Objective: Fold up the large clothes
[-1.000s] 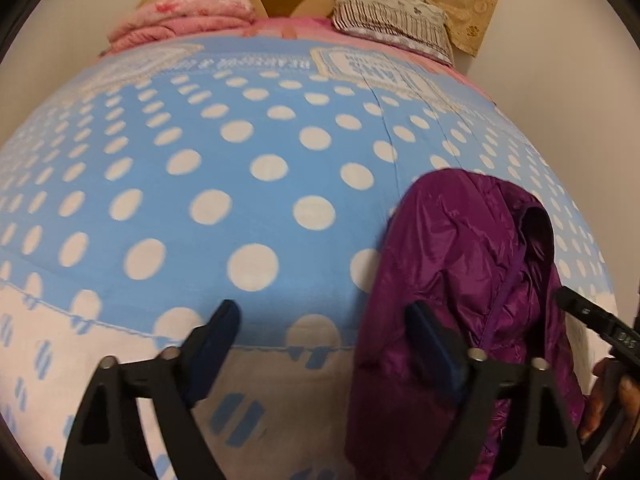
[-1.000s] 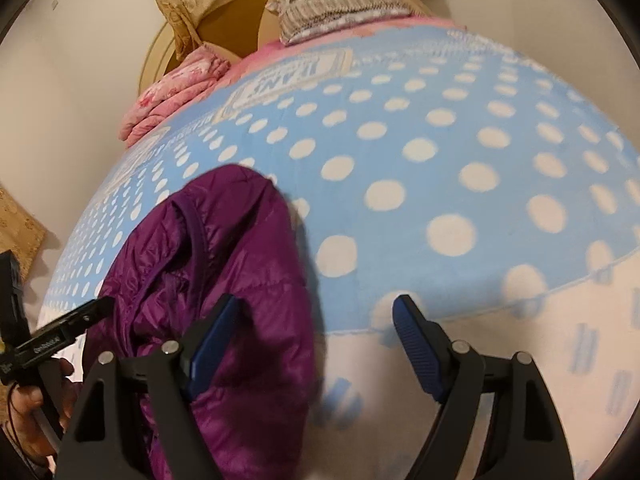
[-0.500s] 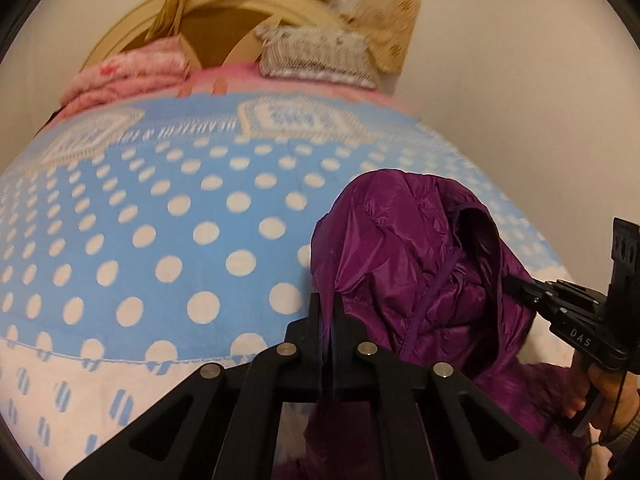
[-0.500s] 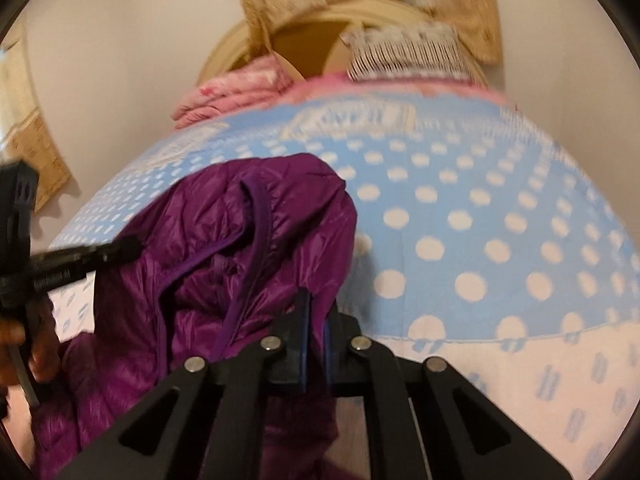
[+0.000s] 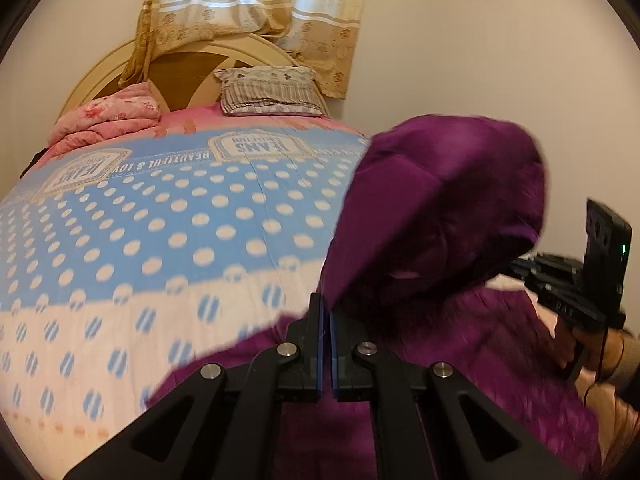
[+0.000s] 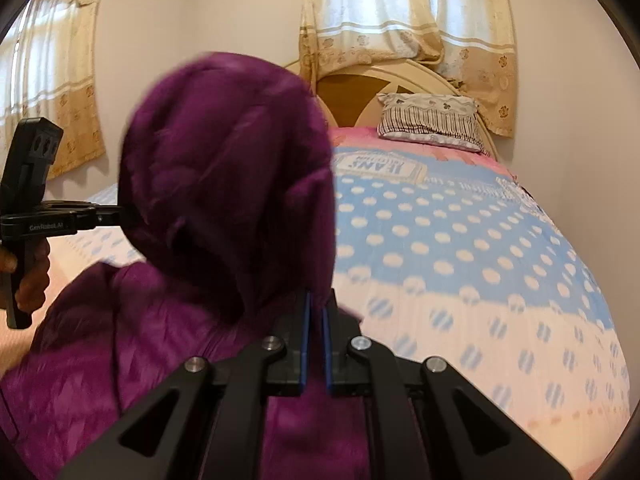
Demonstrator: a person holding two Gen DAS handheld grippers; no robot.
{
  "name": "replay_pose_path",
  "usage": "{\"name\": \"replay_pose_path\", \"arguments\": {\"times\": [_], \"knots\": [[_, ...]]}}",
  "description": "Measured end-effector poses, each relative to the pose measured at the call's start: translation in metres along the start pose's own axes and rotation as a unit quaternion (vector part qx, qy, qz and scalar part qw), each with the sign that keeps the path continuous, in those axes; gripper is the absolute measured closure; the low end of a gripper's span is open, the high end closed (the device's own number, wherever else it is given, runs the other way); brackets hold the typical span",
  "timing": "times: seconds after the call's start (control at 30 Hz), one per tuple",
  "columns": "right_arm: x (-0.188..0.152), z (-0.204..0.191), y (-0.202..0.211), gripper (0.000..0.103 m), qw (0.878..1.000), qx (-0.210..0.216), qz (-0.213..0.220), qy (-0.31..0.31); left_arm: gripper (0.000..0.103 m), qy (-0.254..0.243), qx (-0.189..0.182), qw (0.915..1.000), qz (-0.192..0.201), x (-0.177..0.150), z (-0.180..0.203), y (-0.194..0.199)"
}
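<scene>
Home bedroom: bed (image 5: 168, 240) with headboard (image 6: 404, 80), pillow (image 5: 272, 92), dotted blanket; curtains (image 6: 400, 12) on the window.

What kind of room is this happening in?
Most likely a home bedroom: a bed under a blue blanket with white polka dots, a striped grey pillow against a cream arched headboard, and beige patterned curtains over the window.

Soft daylight through curtains (image 6: 404, 12); motion blur on jacket (image 5: 448, 200); fisheye edges dark.
</scene>
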State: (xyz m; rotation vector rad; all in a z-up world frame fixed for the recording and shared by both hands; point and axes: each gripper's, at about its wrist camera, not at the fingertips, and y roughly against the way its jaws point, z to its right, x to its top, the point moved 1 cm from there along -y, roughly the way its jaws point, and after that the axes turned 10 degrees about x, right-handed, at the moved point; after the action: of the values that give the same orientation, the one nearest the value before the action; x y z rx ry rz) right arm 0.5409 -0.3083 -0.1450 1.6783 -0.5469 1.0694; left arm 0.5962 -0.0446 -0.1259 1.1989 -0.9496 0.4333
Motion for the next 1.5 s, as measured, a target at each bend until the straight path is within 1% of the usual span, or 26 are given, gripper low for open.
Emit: {"name": "replay_pose_path", "arguments": {"times": [0.07,0.23,0.3,0.37,0.4,0.47,0.5,0.53,0.6,0.67,0.7,0.73,0.77,0.8,0.87,0.9,0.93,0.97,1.0,1.07,1.17,1.27,1.37,1.43,1.47,1.5], "knots": [[-0.01,-0.007,0.01,0.096,1.0,0.001,-0.009,0.012,0.102,-0.011,-0.003,0.9999,0.0,-0.015,0.003,0.011],[-0.037,-0.014,0.023,0.096,0.998,-0.002,-0.046,0.035,0.101,-0.044,0.019,0.9987,-0.014,-0.05,0.008,0.03],[-0.048,-0.013,0.028,0.096,0.997,0.005,-0.065,0.038,0.101,-0.048,0.023,0.998,-0.034,-0.061,0.007,0.035],[-0.057,-0.012,0.034,0.095,0.996,0.013,-0.081,0.036,0.101,-0.058,0.034,0.9969,-0.04,-0.069,0.008,0.042],[-0.059,-0.011,0.036,0.09,0.995,0.012,-0.089,0.035,0.101,-0.061,0.042,0.9965,-0.039,-0.071,0.008,0.045],[-0.061,-0.005,0.042,0.059,0.995,0.021,-0.098,0.018,0.1,-0.052,0.06,0.9963,-0.033,-0.071,0.004,0.053],[-0.059,-0.002,0.048,0.028,0.995,0.023,-0.092,0.008,0.1,-0.044,0.064,0.9965,-0.03,-0.069,0.001,0.056],[-0.058,-0.003,0.052,0.02,0.996,0.024,-0.086,0.0,0.1,-0.038,0.065,0.9968,-0.028,-0.069,-0.001,0.059],[-0.049,-0.004,0.062,0.02,0.996,0.045,-0.072,-0.029,0.096,-0.017,0.066,0.9976,-0.011,-0.061,-0.003,0.065],[-0.039,-0.011,0.06,0.02,0.994,0.055,-0.072,-0.055,0.069,-0.004,0.063,0.998,-0.007,-0.054,0.0,0.064],[-0.037,-0.012,0.057,0.02,0.993,0.063,-0.078,-0.069,0.038,0.008,0.068,0.9977,-0.002,-0.05,0.004,0.063],[-0.034,-0.015,0.048,0.022,0.989,0.073,-0.09,-0.092,0.023,0.014,0.073,0.9972,0.008,-0.048,0.007,0.065],[-0.033,-0.016,0.042,0.023,0.986,0.08,-0.101,-0.105,0.022,0.024,0.073,0.9966,0.029,-0.046,0.011,0.067],[-0.033,-0.019,0.03,0.026,0.981,0.084,-0.122,-0.125,0.021,0.029,0.066,0.9969,0.033,-0.043,0.016,0.066],[-0.037,-0.02,0.011,0.038,0.971,0.095,-0.148,-0.164,0.021,0.045,0.044,0.9979,0.012,-0.039,0.027,0.055],[-0.04,-0.021,0.004,0.052,0.966,0.104,-0.154,-0.179,0.021,0.048,0.042,0.9979,0.004,-0.04,0.032,0.049],[-0.044,-0.024,-0.001,0.078,0.964,0.108,-0.158,-0.183,0.021,0.045,0.063,0.9968,-0.02,-0.043,0.038,0.038],[-0.046,-0.027,-0.002,0.089,0.966,0.101,-0.16,-0.178,0.021,0.042,0.071,0.996,-0.036,-0.046,0.041,0.031],[-0.05,-0.032,-0.001,0.09,0.967,0.091,-0.164,-0.169,0.021,0.035,0.067,0.9957,-0.054,-0.054,0.045,0.022],[-0.055,-0.039,0.003,0.092,0.968,0.092,-0.171,-0.159,0.021,0.012,0.085,0.9933,-0.077,-0.067,0.052,0.016],[-0.064,-0.05,0.016,0.093,0.97,0.085,-0.188,-0.126,0.021,-0.006,0.072,0.9923,-0.101,-0.089,0.059,0.019],[-0.075,-0.052,0.025,0.093,0.97,0.083,-0.202,-0.109,0.021,0.004,0.047,0.9923,-0.115,-0.102,0.058,0.028],[-0.079,-0.051,0.024,0.093,0.969,0.081,-0.212,-0.098,0.021,-0.002,0.047,0.9931,-0.107,-0.097,0.062,0.038],[-0.073,-0.047,0.03,0.086,0.972,0.071,-0.202,-0.101,0.021,0.007,0.059,0.9951,-0.079,-0.082,0.059,0.051],[-0.069,-0.044,0.035,0.086,0.972,0.068,-0.198,-0.105,0.021,0.011,0.065,0.9955,-0.068,-0.075,0.059,0.054],[-0.065,-0.042,0.04,0.079,0.973,0.063,-0.192,-0.108,0.021,0.017,0.076,0.9958,-0.049,-0.062,0.056,0.061]]}}
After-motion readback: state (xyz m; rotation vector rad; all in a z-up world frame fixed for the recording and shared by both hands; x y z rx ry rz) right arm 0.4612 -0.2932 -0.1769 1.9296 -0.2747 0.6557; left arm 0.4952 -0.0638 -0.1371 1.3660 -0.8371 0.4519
